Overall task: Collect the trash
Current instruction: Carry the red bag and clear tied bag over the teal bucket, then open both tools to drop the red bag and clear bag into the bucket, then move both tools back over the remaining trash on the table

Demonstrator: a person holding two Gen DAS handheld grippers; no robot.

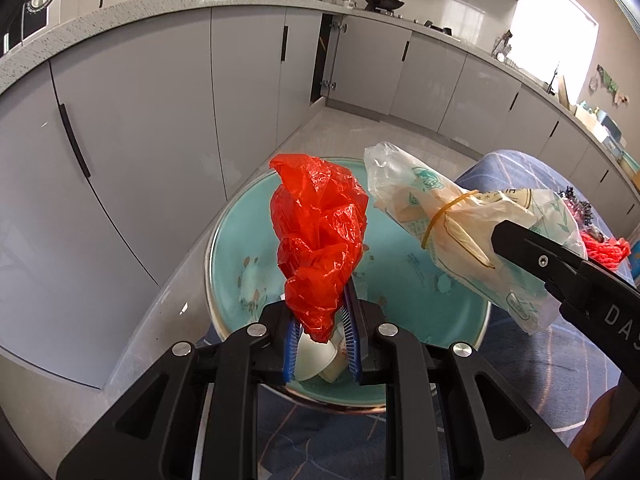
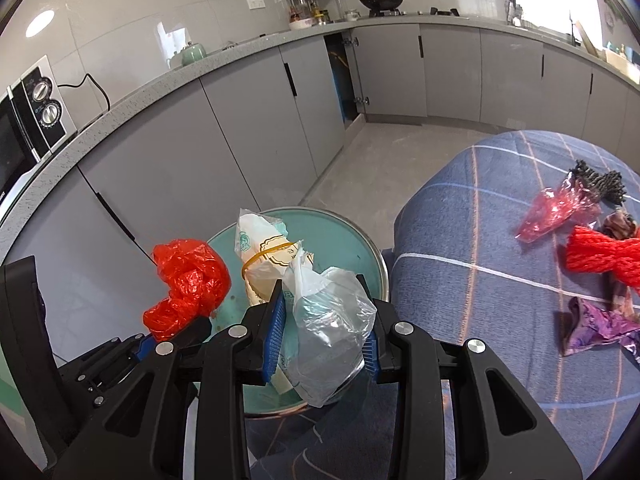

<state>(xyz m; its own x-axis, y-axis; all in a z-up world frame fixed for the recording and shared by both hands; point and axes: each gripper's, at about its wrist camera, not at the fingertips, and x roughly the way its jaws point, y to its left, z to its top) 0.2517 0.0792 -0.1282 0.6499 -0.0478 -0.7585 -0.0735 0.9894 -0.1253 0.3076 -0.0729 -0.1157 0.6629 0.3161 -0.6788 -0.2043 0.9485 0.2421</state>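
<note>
My left gripper (image 1: 320, 320) is shut on a crumpled red plastic bag (image 1: 320, 240) and holds it above a teal round bin (image 1: 400, 292); the bag also shows in the right wrist view (image 2: 188, 280). A white cup (image 1: 314, 358) lies in the bin under it. My right gripper (image 2: 324, 320) is shut on a clear plastic bag bundle with printed paper and a yellow rubber band (image 2: 320, 304), held above the same bin (image 2: 344, 240). The bundle also shows in the left wrist view (image 1: 460, 232).
A blue checked cloth (image 2: 480, 240) covers the surface at right, with a red wrapper (image 2: 556, 212), red netting (image 2: 600, 256), a dark dried bunch (image 2: 600, 180) and purple scraps (image 2: 596, 324) on it. Grey kitchen cabinets (image 2: 240, 128) stand behind and to the left.
</note>
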